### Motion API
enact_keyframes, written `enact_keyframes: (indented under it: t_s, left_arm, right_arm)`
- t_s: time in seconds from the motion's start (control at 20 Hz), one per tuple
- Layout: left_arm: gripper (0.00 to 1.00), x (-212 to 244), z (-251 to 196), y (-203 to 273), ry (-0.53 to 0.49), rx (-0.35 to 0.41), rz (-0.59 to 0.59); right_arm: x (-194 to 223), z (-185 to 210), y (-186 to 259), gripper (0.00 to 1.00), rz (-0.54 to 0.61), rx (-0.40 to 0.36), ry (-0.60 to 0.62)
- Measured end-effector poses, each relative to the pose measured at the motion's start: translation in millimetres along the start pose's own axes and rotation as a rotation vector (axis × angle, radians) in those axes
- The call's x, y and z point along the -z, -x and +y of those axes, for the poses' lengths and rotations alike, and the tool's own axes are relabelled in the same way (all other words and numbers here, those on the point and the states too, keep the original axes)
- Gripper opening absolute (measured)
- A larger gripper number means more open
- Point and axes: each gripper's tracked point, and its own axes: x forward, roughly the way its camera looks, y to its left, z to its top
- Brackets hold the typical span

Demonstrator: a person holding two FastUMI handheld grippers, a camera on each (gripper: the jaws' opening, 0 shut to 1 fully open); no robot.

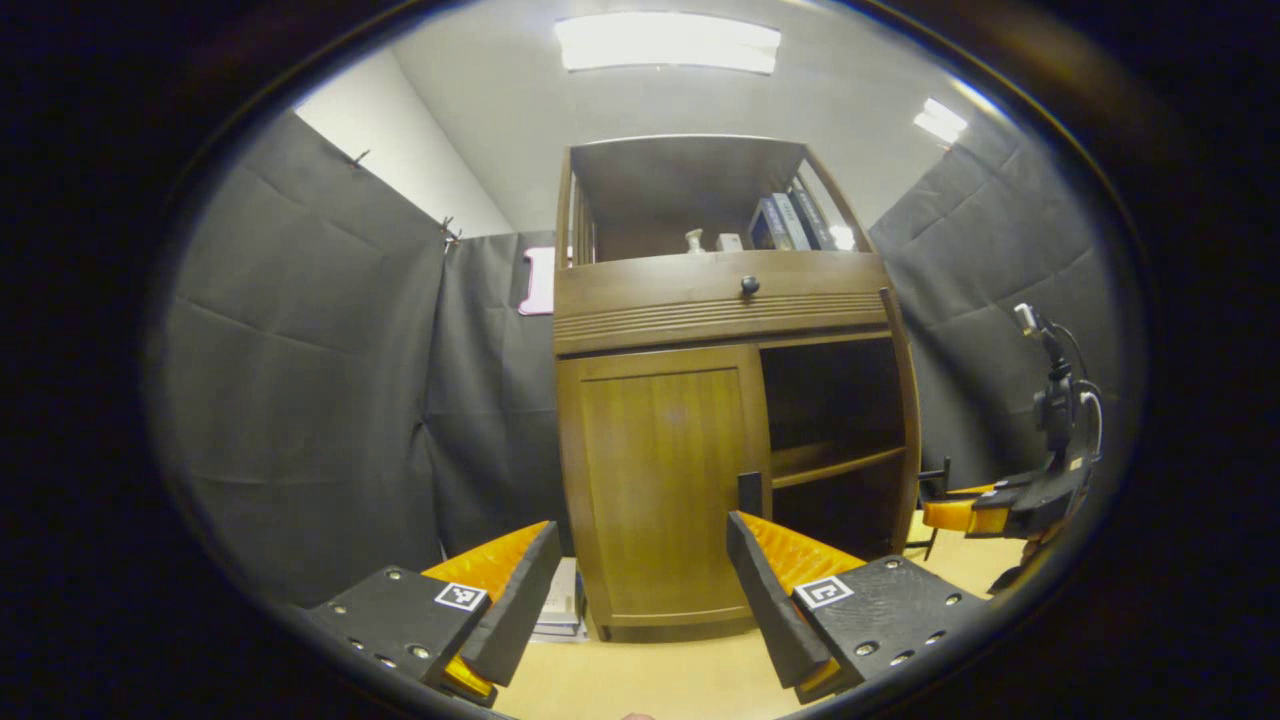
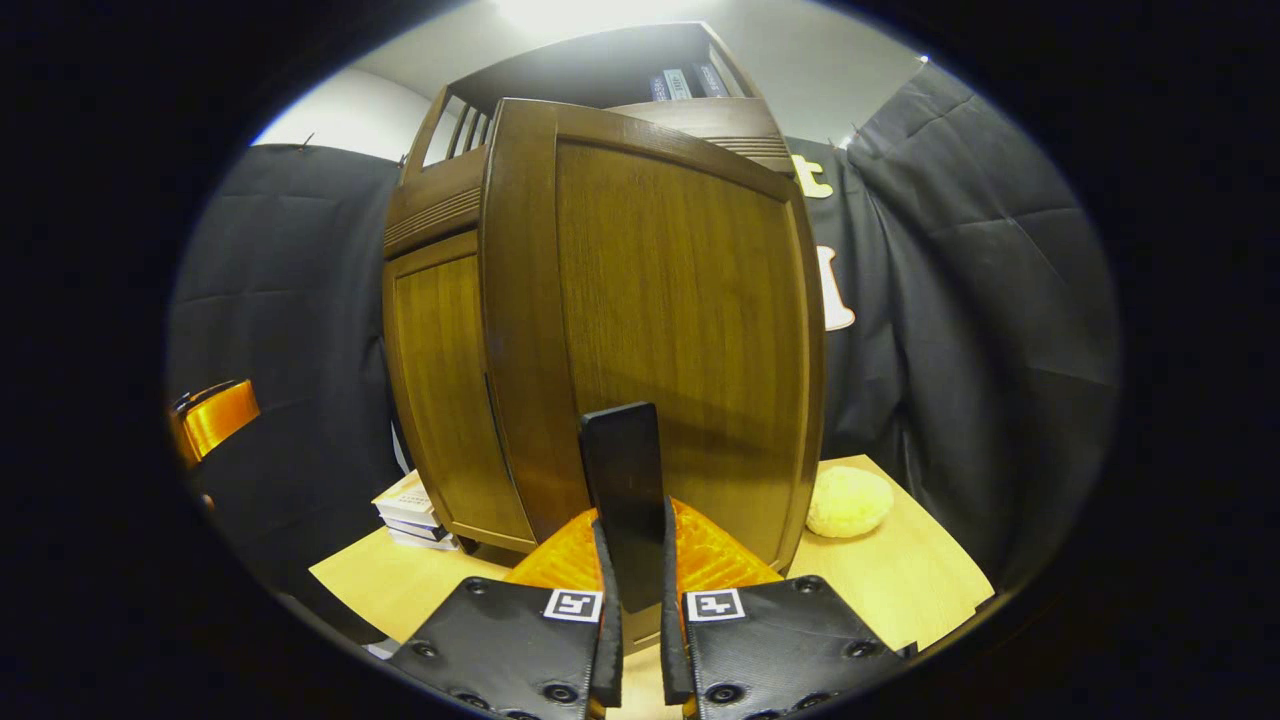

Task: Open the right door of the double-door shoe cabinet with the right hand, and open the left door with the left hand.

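The shoe cabinet stands on a pale wooden tabletop, dark brown and solid-looking, with an open shelf on top holding books and a drawer with a small round knob below that. Its right door is already swung out wide, leaving the right compartment and its inner shelf bare to see. The left door is shut flush.

Both doors look like stiff framed wood panels on hinges, fairly light to swing but smooth-faced, so a flat push would slip; the sensible place to take hold is the dark upright handle at the inner edge. On the left door that handle sits low, by the centre seam.

The right gripper is clamped on the right door's handle, its fingers pressed to either side of the black bar, close against the open panel. The left gripper hangs with fingers spread wide, a little way back from the left door, pointing squarely at it; the handle lies just above its right-hand finger. My guess is it needs to shift towards that handle before closing.

Off to the sides lie a stack of books and a pale sponge-like lump.
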Motion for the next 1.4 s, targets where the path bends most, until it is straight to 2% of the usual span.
enact_keyframes:
  t_s: [0.55, 0.6, 0.7, 0.95, 1.1, 1.15, 1.25, 1.3, 1.35, 1.4]
  left_arm:
    - [0.96, -0.6, -31.1, -8.4, 0.015, 0.117, -0.009]
    - [0.96, 0.0, -33.2, -7.9, 0.013, 0.126, -0.008]
    - [0.96, -0.6, -37.9, -8.3, 0.014, 0.139, -0.009]
    - [0.96, -2.7, -43.0, -11.2, 0.009, 0.153, -0.016]
    - [0.96, -2.3, -43.4, -13.6, 0.006, 0.153, -0.011]
    - [0.96, -1.3, -44.1, -13.7, 0.007, 0.152, -0.008]
    - [0.96, -0.3, -46.3, -15.9, 0.016, 0.152, -0.002]
    - [0.96, 0.8, -47.0, -17.5, 0.02, 0.153, 0.002]
    - [0.96, 1.7, -48.6, -19.4, 0.024, 0.151, 0.006]
    - [0.96, 2.7, -49.7, -22.6, 0.031, 0.152, 0.009]
  right_arm:
    - [1.6, -73.9, 45.6, 0.13, 0.01, 0.116, -0.007]
    - [1.3, -81.9, 47.9, 0.16, 0.01, 0.126, -0.009]
    - [0.7, -95.4, 51.9, 0.12, 0.011, 0.142, -0.005]
    - [-1.4, -122.7, 57.4, 0.14, 0.013, 0.176, -0.004]
    - [-4.6, -138.2, 65.9, 0.1, 0.007, 0.198, 0.004]
    - [-9.3, -141.3, 70.6, 0.0, -0.003, 0.203, 0.004]
    - [-13.0, -150.5, 79.5, 0.0, -0.017, 0.227, 0.007]
    - [-14.5, -156.5, 84.9, 0.09, -0.025, 0.246, 0.01]
    - [-16.8, -162.2, 91.4, 0.09, -0.033, 0.267, 0.008]
    - [-18.0, -167.6, 98.2, 0.0, -0.041, 0.287, 0.002]
